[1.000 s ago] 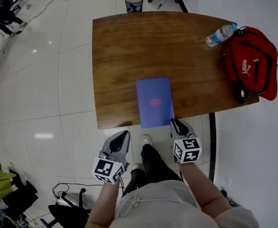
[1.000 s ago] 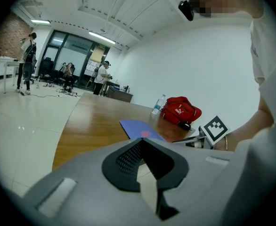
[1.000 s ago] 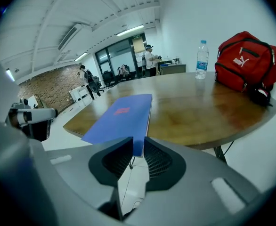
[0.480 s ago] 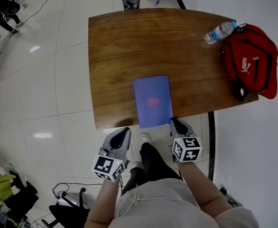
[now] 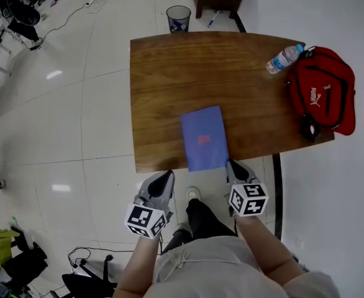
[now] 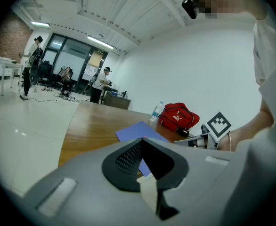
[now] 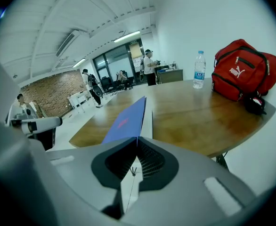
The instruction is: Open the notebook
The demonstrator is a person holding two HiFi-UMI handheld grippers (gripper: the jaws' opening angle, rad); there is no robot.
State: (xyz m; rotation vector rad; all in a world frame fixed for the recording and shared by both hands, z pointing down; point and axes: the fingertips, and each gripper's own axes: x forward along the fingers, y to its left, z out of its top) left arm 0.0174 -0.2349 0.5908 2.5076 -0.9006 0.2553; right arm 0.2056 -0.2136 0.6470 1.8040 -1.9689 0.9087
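Observation:
A blue notebook (image 5: 204,138) with a small red mark lies on the brown wooden table (image 5: 169,73), its near end at the front edge. My right gripper (image 5: 233,165) is at the notebook's near right corner. In the right gripper view the jaws (image 7: 137,142) are shut on the edge of the blue cover (image 7: 126,119), which stands a little above the white pages. My left gripper (image 5: 163,180) hangs over the floor just short of the table's front edge, left of the notebook. Its jaws (image 6: 141,142) are shut on nothing, with the notebook (image 6: 138,131) beyond them.
A red bag (image 5: 323,92) and a lying water bottle (image 5: 284,58) occupy the table's right end. A waste bin (image 5: 178,18) stands on the floor behind the table. People and chairs are far off in the room.
The head view has shifted a little, so the table sits further right and lower. Both grippers keep about the same places relative to the notebook, and their jaws look unchanged.

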